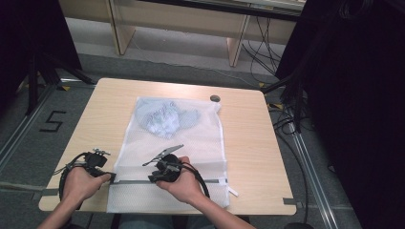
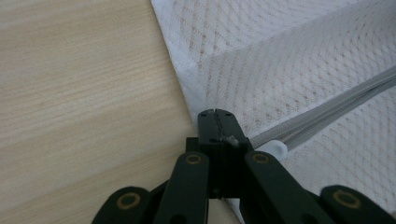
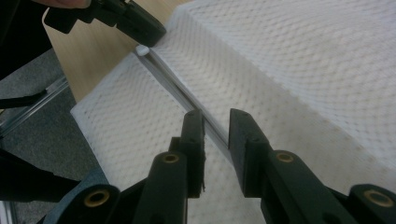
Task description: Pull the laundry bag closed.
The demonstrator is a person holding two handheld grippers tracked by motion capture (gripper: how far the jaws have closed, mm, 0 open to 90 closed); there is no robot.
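Observation:
A white mesh laundry bag (image 1: 191,143) lies flat on the wooden table (image 1: 248,133), with a pale blue garment (image 1: 165,119) bunched inside its far end. A grey zipper (image 1: 133,182) crosses the bag near the front edge. My left gripper (image 1: 111,176) is shut on the bag's left edge (image 2: 187,88), right where the zipper (image 2: 327,109) ends beside a small white tab (image 2: 276,149). My right gripper (image 3: 215,119) is open, its jaws either side of the zipper (image 3: 173,88) about mid-bag. The left gripper (image 3: 156,35) shows beyond it at the bag's corner.
A small dark round disc (image 1: 215,98) sits on the table by the bag's far right corner. A white tab (image 1: 232,192) sticks out at the bag's front right. Cables (image 1: 286,119) run along the floor on the right; stand legs (image 1: 52,67) are at left.

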